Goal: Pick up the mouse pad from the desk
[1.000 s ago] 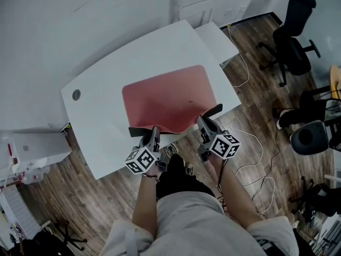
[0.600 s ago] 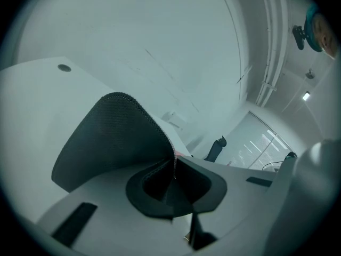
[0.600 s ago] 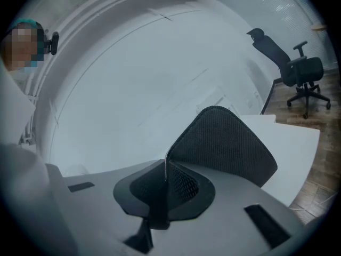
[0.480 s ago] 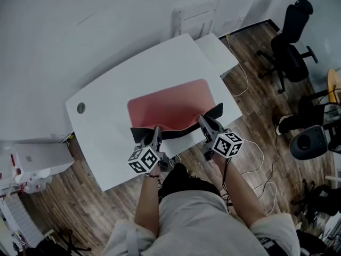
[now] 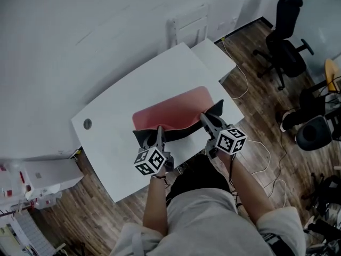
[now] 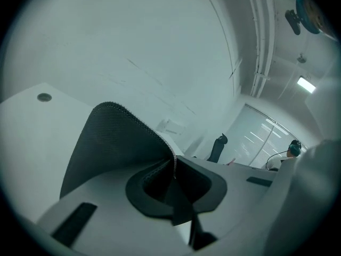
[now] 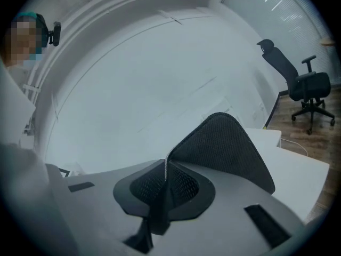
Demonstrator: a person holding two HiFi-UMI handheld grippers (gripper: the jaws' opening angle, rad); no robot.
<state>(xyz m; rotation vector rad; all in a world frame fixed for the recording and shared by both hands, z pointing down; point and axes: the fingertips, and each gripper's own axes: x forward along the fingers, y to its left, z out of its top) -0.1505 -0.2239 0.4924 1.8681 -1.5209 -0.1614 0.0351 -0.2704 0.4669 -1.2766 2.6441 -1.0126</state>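
Note:
The mouse pad (image 5: 173, 110) is red on top and black underneath, and lies over the white desk (image 5: 117, 105). Its near edge is raised off the desk and curls, showing the black underside. My left gripper (image 5: 159, 134) is shut on the pad's near left corner. My right gripper (image 5: 209, 119) is shut on the near right corner. In the left gripper view the black mesh underside (image 6: 114, 143) rises from the closed left gripper (image 6: 173, 169). In the right gripper view the pad's corner (image 7: 224, 143) stands up from the closed right gripper (image 7: 166, 177).
A round cable hole (image 5: 87, 124) sits at the desk's left end. A lower white side table (image 5: 214, 51) adjoins the desk's far right. Black office chairs (image 5: 285, 47) and a stool (image 5: 314, 133) stand right, with cables (image 5: 266, 149) on the wood floor. A white cabinet (image 5: 45, 174) is at left.
Both grippers have risen and moved forward over the desk with the pad's near corners. The near edge is lifted higher, and less of the red top shows.

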